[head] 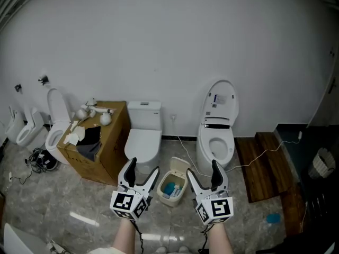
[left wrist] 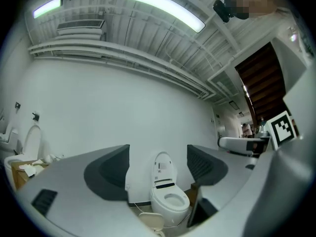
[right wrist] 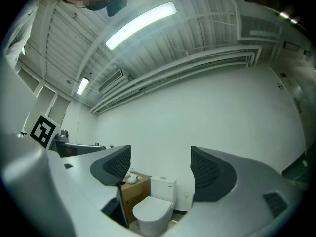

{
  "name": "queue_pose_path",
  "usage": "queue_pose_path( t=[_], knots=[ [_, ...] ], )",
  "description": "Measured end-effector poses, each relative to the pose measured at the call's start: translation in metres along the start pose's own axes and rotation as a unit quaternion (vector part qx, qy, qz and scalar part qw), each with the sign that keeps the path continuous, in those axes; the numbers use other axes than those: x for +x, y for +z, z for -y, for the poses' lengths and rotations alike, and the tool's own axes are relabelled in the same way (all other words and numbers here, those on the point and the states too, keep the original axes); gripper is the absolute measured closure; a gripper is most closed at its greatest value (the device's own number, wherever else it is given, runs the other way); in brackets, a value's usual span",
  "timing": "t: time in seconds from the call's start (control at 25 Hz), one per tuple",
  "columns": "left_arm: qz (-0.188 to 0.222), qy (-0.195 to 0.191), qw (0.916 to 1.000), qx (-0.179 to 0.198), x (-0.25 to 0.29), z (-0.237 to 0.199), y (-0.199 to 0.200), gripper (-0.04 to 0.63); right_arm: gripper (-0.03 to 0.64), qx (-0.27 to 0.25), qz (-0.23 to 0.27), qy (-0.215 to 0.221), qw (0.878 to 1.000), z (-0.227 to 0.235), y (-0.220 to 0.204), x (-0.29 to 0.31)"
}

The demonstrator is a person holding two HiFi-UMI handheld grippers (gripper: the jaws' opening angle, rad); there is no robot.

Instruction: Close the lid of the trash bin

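Left gripper point(head: 144, 169) and right gripper point(head: 202, 169) hung wide open, empty, near the trash bin point(head: 170, 190); I judged one jaw should nudge its raised lid point(head: 180, 165) down gently.

Bare floor point(head: 79, 197) before bin point(head: 172, 189), toilets point(head: 143, 142) beside.
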State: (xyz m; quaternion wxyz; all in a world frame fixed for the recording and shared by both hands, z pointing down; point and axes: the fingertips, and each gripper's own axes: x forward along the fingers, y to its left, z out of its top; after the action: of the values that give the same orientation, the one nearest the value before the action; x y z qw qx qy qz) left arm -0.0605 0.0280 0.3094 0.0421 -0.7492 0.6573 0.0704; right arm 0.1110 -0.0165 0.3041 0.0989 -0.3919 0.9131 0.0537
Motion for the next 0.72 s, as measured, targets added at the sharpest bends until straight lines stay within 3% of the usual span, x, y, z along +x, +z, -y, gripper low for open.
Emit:
queue_pose_path(
  t=[0.2,0.4,0.72],
  knots=[
    [0.003,0.009,0.9999,-0.007,0.02,0.014,-0.009,0.252,0.245,-0.008,-0.017,0.008,1.0,0.026,-0.01,-0.002],
    [0.005,0.014,0.9998,0.013,0.038,0.024,-0.014,0.253,0.256,0.0,-0.02,0.006,1.0,0.06,-0.024,0.001],
    [-0.014,-0.009,0.9997,0.016,0.086,-0.006,-0.042,0.252,0.258,-0.006,-0.038,-0.004,0.999,0.074,-0.061,0.048]
  ],
)
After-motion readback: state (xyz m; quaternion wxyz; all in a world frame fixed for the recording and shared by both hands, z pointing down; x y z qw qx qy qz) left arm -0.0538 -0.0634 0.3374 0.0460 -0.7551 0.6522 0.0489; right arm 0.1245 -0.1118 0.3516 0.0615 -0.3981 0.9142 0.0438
